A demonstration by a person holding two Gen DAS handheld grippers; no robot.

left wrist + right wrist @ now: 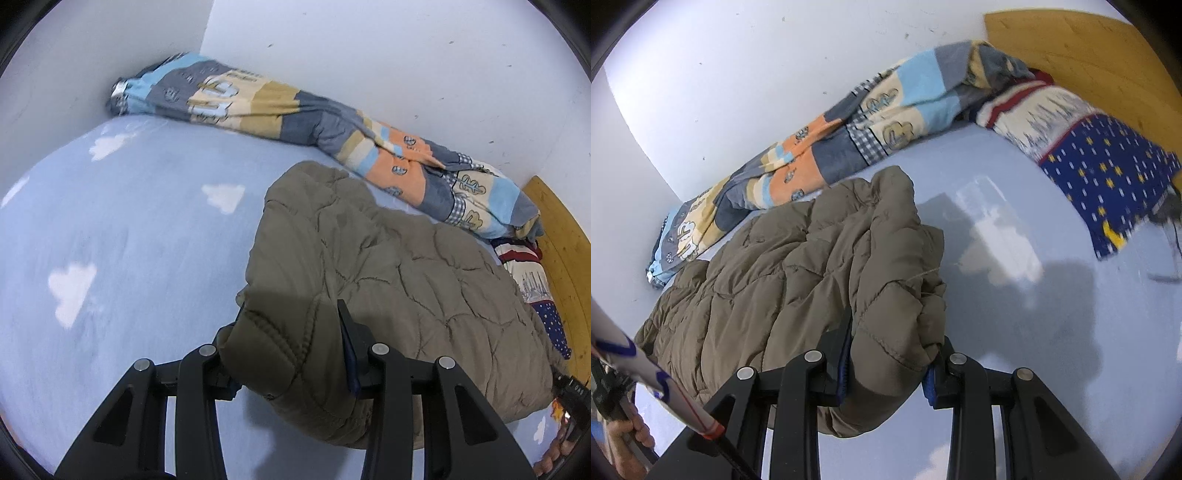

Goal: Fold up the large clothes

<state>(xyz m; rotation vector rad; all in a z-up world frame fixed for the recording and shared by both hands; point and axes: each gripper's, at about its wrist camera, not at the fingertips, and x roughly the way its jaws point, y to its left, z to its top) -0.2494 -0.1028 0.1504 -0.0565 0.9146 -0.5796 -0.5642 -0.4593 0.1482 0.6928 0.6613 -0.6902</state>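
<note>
A bed [129,229] with a pale blue, cloud-printed sheet fills both views, set into a white wall corner. Along the wall lies a rolled patchwork blanket [295,122], and a star-patterned navy pillow [1108,166] sits by the wooden headboard [1082,48]. The olive quilted jacket [388,280] lies bunched on the sheet just beside the blanket. The left tool [291,354] clamps a thick fold of the jacket's near edge; the right tool [890,354] likewise grips a puffy fold between its blue-padded fingers [844,354].
</note>
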